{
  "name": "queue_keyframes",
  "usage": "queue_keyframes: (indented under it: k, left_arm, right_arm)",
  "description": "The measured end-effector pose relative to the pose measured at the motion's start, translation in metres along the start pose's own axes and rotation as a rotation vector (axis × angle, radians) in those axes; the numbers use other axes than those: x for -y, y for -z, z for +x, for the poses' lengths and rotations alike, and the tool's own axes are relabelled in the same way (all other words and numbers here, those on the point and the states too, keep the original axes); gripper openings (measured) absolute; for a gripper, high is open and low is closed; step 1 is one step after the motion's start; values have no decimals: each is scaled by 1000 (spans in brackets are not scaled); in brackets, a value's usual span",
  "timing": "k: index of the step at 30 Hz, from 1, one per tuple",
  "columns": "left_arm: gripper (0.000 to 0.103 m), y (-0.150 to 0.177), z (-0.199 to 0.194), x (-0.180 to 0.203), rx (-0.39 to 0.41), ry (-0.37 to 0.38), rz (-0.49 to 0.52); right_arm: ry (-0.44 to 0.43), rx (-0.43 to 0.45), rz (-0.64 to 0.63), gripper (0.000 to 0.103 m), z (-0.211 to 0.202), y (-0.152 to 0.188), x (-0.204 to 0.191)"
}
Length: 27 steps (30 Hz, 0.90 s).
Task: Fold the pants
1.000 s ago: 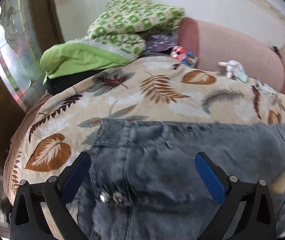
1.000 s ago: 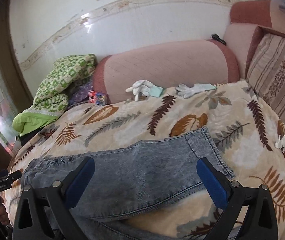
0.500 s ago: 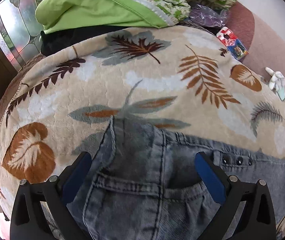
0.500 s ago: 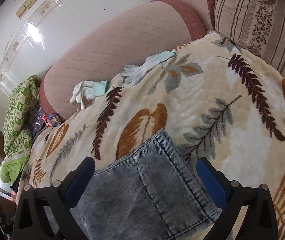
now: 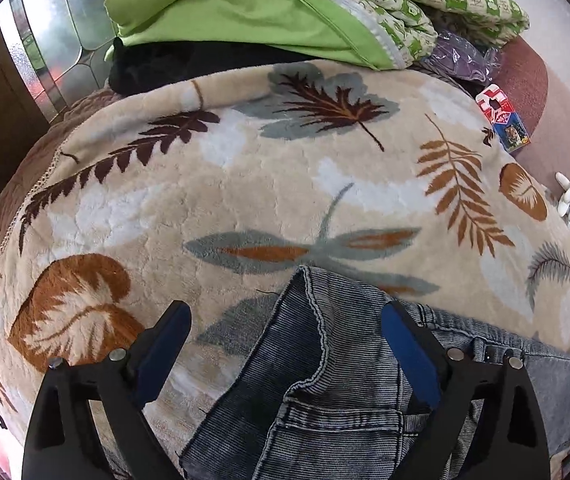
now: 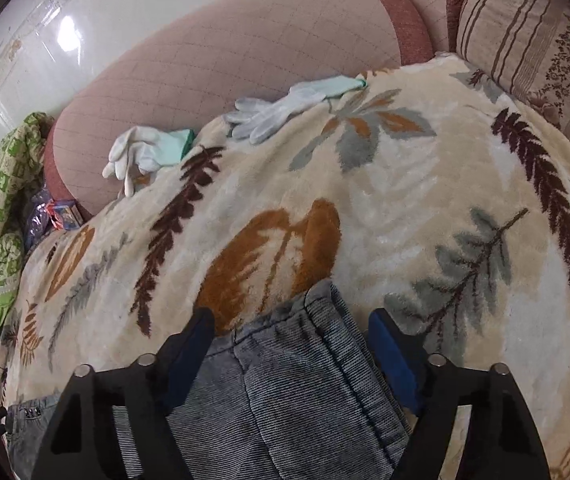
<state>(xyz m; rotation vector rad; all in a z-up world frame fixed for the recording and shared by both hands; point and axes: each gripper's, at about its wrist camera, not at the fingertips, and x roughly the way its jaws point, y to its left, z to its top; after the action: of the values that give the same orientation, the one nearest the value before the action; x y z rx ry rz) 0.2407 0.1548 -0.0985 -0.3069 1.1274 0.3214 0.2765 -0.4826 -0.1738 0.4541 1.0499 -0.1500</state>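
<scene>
Grey-blue denim pants (image 5: pixel 325 400) lie flat on a beige leaf-print blanket (image 5: pixel 245 184). In the left wrist view the waistband corner sits between the blue pads of my left gripper (image 5: pixel 283 314), whose jaws are closing with a wide gap still on the left side. In the right wrist view the hemmed end of a pant leg (image 6: pixel 285 400) lies between the pads of my right gripper (image 6: pixel 291 320). Its jaws are closing too and stand close to both edges of the leg, though I see no firm pinch. Both grippers point steeply down at the blanket (image 6: pixel 405 184).
Folded green bedding (image 5: pixel 245 4) and a black cloth (image 5: pixel 173 64) are piled at the blanket's far left by a leaded glass pane (image 5: pixel 57 40). A small colourful box (image 5: pixel 503 118), two white gloves (image 6: pixel 149 152) (image 6: pixel 281 108), a pink bolster (image 6: pixel 225 60) and a striped pillow (image 6: pixel 525 32) line the far side.
Both grippers have dropped toward the blanket and shifted onto the pants' far corners, the left onto the waistband, the right onto the leg hem. Both pairs of jaws have narrowed, the right more.
</scene>
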Motion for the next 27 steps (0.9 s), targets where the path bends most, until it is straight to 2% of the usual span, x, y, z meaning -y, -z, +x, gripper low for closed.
queue_keyframes:
  k: [1, 2, 3, 4, 5, 6, 8, 10, 13, 16, 18, 22, 27]
  left_arm:
    - [89, 0, 3, 0, -10, 13, -1]
    - [81, 0, 5, 0, -21, 27, -4]
    - [79, 0, 8, -1, -31, 49, -9]
    - [78, 0, 11, -1, -37, 74, -16]
    - [75, 0, 13, -2, -41, 91, -22]
    - [70, 0, 14, -1, -42, 97, -27]
    - [60, -1, 16, -1, -46, 132, -33]
    - [57, -4, 18, 1, -45, 150, -31]
    - [45, -9, 23, -1, -36, 176, -42]
    - [32, -12, 25, -1, -27, 197, -40]
    - [19, -13, 26, -2, -28, 227, -43]
    - [13, -11, 20, 3, 0, 230, -23]
    - [11, -10, -9, 7, 89, 265, 4]
  right_arm:
    - [8, -27, 0, 68, 7, 3, 1]
    - [13, -11, -6, 67, 8, 4, 0]
    - [13, 0, -11, 63, 6, 5, 0]
    - [13, 5, -14, 57, 4, 5, -1]
    - [2, 15, -12, 45, 2, 5, -1]
    - [-14, 18, -10, 38, 1, 6, 0]
    - [-11, 24, -16, 36, 1, 8, -1]
    - [-5, 34, -28, 34, -1, 9, -4]
    - [-9, 60, -36, 31, -6, 10, -7]
    - [-12, 76, -39, 30, -10, 11, -7]
    - [-25, 88, -29, 29, -14, 12, -6]
    - [-56, 100, -11, 26, -20, 12, -5]
    - [-96, 132, 1, 23, -41, 16, -5]
